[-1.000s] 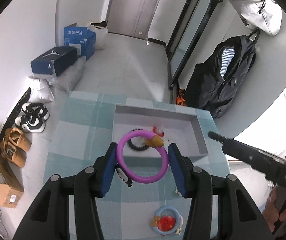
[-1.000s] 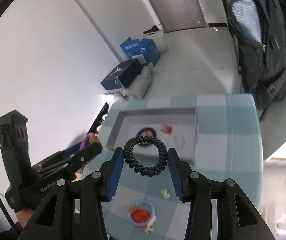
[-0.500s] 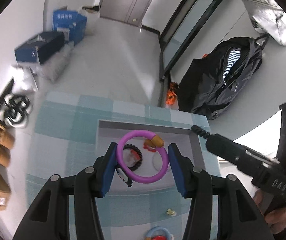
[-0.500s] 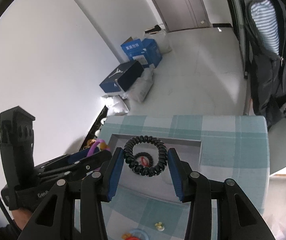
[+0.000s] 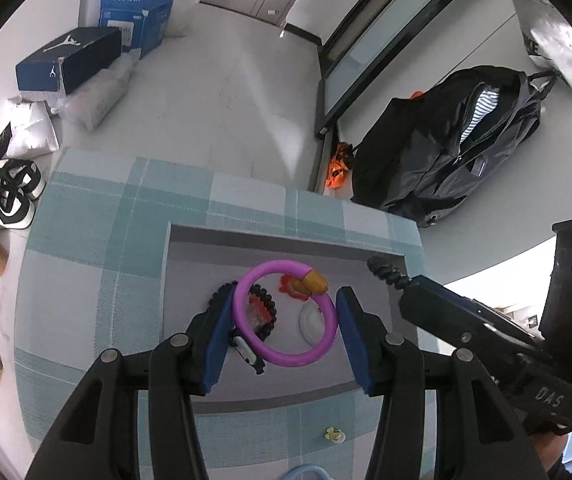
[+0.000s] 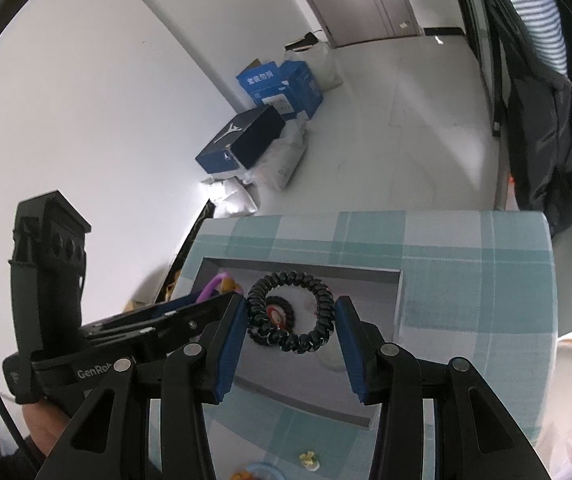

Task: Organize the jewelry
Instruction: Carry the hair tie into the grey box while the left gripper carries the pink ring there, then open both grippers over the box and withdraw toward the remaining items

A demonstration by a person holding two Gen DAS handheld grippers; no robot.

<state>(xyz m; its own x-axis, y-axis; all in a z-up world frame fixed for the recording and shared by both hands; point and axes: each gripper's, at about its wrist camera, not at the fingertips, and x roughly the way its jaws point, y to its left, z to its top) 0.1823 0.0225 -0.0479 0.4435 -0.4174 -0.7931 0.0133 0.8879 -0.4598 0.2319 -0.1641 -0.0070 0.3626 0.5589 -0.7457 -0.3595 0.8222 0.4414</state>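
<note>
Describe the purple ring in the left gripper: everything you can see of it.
The purple ring is a smooth, plastic-looking hoop with a tan bead-like charm at its top right and a small black-and-white charm at its lower left. The left gripper holds it between its blue pads above the grey tray, where other pieces already lie.

Two black two-finger grippers, the left one (image 5: 284,322) and the right one (image 6: 289,322), each with a ring between its blue pads. One purple plastic ring with a tan bead (image 5: 286,316), one black spiral coil hair tie (image 6: 290,312). One grey rectangular tray (image 5: 190,240) on the teal checked tablecloth (image 5: 86,272). In it, another black beaded ring (image 5: 266,312) and one red charm (image 5: 289,286). Near the front edge, one small yellow flower piece (image 5: 334,435).
</note>
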